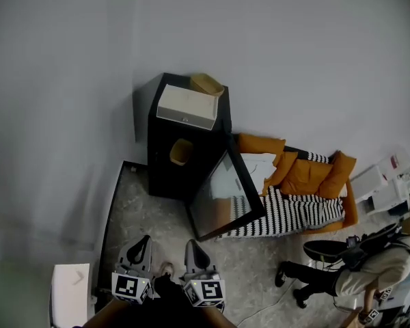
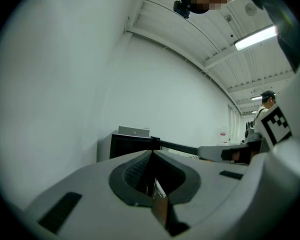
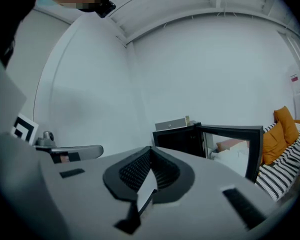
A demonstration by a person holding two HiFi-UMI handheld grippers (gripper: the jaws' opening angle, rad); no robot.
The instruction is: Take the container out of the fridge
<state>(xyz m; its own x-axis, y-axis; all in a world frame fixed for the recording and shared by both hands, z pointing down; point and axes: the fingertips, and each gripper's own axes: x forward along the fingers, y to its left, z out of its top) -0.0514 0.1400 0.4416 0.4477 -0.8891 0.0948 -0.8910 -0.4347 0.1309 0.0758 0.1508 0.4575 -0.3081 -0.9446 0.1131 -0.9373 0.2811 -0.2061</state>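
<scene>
The fridge [image 1: 165,139] is a small black one against the pale wall, with its glass door [image 1: 225,195] swung wide towards the sofa [image 1: 307,183]. The container [image 1: 181,151], a yellowish tub, sits inside the dark opening, well apart from both claws. On top of the fridge are a white box [image 1: 186,106] and, behind it, a tan bowl [image 1: 207,83]. The left claw [image 1: 145,240] and right claw [image 1: 192,244] are held side by side low down, both pointing level at the fridge from across the speckled floor [image 1: 164,224]. Each claw is closed up tight with nothing in it. In the left gripper view the claw [image 2: 151,154] has its ribbed pads [image 2: 135,171] pressed together. In the right gripper view the claw [image 3: 150,150] is the same, with the open door [image 3: 232,146] beyond it. Orange cushions [image 1: 307,173] and a striped blanket [image 1: 294,214] cover the sofa, and a person [image 1: 369,265] is bent over at the far right.
</scene>
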